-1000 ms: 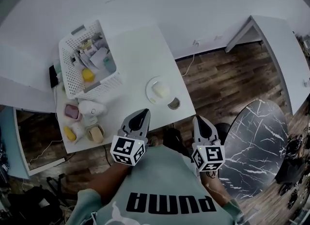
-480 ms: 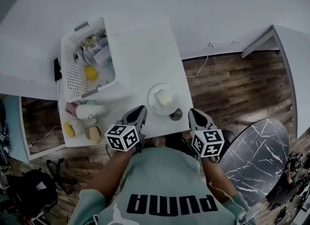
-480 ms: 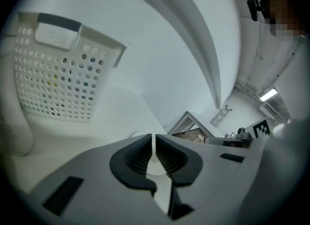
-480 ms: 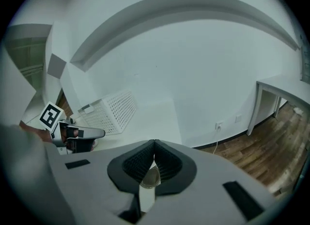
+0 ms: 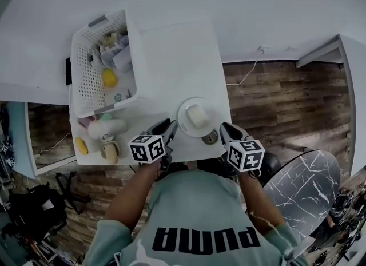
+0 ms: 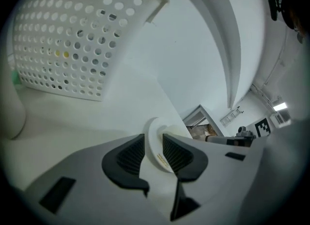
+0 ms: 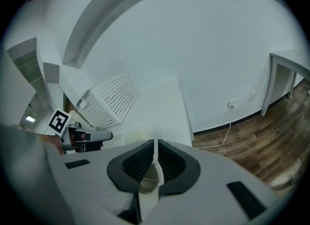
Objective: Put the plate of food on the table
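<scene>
Plate (image 5: pixel 182 116) with pale food block (image 5: pixel 198 115) at frame centre, on white desk (image 5: pixel 177 53) near its lower edge, lower right of basket (image 5: pixel 86 82). Left tongs (image 5: pixel 167 127) have just been opening, plate rim loose between pads. Right tongs (image 5: pixel 224 130) clamped on opposite rim.

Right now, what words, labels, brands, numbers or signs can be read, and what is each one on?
"PUMA": on the person's shirt, upside down in the head view.
Square black-and-white markers, no words: on the left gripper, its jaws just opened round the rim of the plate, and on the right gripper.
Faint yellowish print on that rim: too small to read.
</scene>
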`<action>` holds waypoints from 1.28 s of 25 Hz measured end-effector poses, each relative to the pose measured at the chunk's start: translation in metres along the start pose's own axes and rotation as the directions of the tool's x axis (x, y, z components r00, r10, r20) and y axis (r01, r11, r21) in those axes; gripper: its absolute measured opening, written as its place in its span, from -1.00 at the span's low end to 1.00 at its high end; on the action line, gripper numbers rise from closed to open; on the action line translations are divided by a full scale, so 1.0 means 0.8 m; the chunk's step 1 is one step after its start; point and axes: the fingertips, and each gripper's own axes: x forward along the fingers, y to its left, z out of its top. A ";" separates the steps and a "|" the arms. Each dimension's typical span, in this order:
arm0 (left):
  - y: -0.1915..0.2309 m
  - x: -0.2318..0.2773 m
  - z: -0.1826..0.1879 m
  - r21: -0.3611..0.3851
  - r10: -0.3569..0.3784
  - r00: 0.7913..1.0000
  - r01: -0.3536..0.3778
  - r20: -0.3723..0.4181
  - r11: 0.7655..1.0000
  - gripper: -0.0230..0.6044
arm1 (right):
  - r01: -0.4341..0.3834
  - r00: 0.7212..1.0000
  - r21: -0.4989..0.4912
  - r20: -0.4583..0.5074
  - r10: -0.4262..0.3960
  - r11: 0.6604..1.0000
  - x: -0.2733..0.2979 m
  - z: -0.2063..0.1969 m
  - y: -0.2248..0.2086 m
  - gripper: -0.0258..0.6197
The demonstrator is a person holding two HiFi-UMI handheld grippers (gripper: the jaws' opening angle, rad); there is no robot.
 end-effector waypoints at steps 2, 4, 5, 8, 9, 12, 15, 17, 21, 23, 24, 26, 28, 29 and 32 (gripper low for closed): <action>0.004 0.007 -0.002 -0.014 0.000 1.000 0.000 -0.015 1.000 -0.56 | -0.004 1.000 0.016 -0.012 0.004 1.000 0.007 0.000 -0.006 -0.87; 0.006 0.014 -0.005 -0.027 0.000 1.000 -0.001 -0.030 1.000 -0.55 | -0.008 1.000 0.034 -0.023 0.009 0.999 0.014 0.000 -0.011 -0.85; 0.007 0.018 -0.006 -0.034 -0.001 0.999 0.000 -0.036 0.999 -0.54 | -0.011 1.000 0.040 -0.028 0.012 0.999 0.017 0.000 -0.014 -0.85; 0.009 0.028 -0.008 -0.046 -0.001 0.999 -0.001 -0.049 0.999 -0.51 | -0.027 0.998 0.063 -0.049 0.030 0.998 0.025 -0.002 -0.019 -0.83; 0.010 0.031 -0.007 -0.048 0.000 0.999 -0.002 -0.052 0.999 -0.50 | -0.034 0.998 0.072 -0.057 0.038 0.997 0.028 -0.003 -0.020 -0.80; 0.011 0.036 -0.009 -0.054 0.001 0.998 -0.004 -0.061 0.999 -0.50 | -0.049 0.995 0.092 -0.078 0.056 0.995 0.035 -0.008 -0.022 -0.79; 0.013 0.039 -0.011 -0.059 0.002 0.997 -0.007 -0.072 0.998 -0.50 | -0.065 0.993 0.125 -0.089 0.076 0.990 0.042 -0.012 -0.022 -0.79; 0.015 0.041 -0.011 -0.059 0.007 0.997 -0.012 -0.078 0.998 -0.50 | -0.072 0.992 0.143 -0.095 0.086 0.987 0.046 -0.013 -0.022 -0.79; 0.016 0.044 -0.010 -0.055 0.002 0.996 -0.006 -0.084 0.998 -0.51 | -0.073 0.990 0.173 -0.105 0.092 0.982 0.053 -0.014 -0.024 -0.79; 0.016 0.046 -0.009 -0.051 -0.002 0.996 -0.003 -0.090 0.999 -0.51 | -0.075 0.989 0.193 -0.109 0.098 0.978 0.056 -0.015 -0.024 -0.79; 0.015 0.047 -0.009 -0.051 -0.003 0.996 -0.002 -0.092 0.999 -0.51 | -0.077 0.989 0.204 -0.110 0.101 0.976 0.058 -0.016 -0.024 -0.79; 0.013 0.047 -0.010 -0.055 -0.005 0.995 0.000 -0.097 0.999 -0.51 | -0.080 0.988 0.218 -0.116 0.107 0.973 0.060 -0.019 -0.023 -0.79; 0.013 0.048 -0.011 -0.058 -0.009 0.995 0.003 -0.104 0.998 -0.54 | -0.083 0.986 0.233 -0.123 0.114 0.969 0.062 -0.023 -0.020 -0.79; 0.012 0.048 -0.011 -0.057 -0.009 0.994 0.003 -0.110 0.998 -0.56 | -0.085 0.985 0.243 -0.124 0.118 0.966 0.063 -0.024 -0.019 -0.79; 0.009 0.052 -0.015 -0.054 -0.011 0.991 0.004 -0.133 0.999 -0.65 | -0.084 0.985 0.266 -0.121 0.120 0.960 0.066 -0.025 -0.017 -0.79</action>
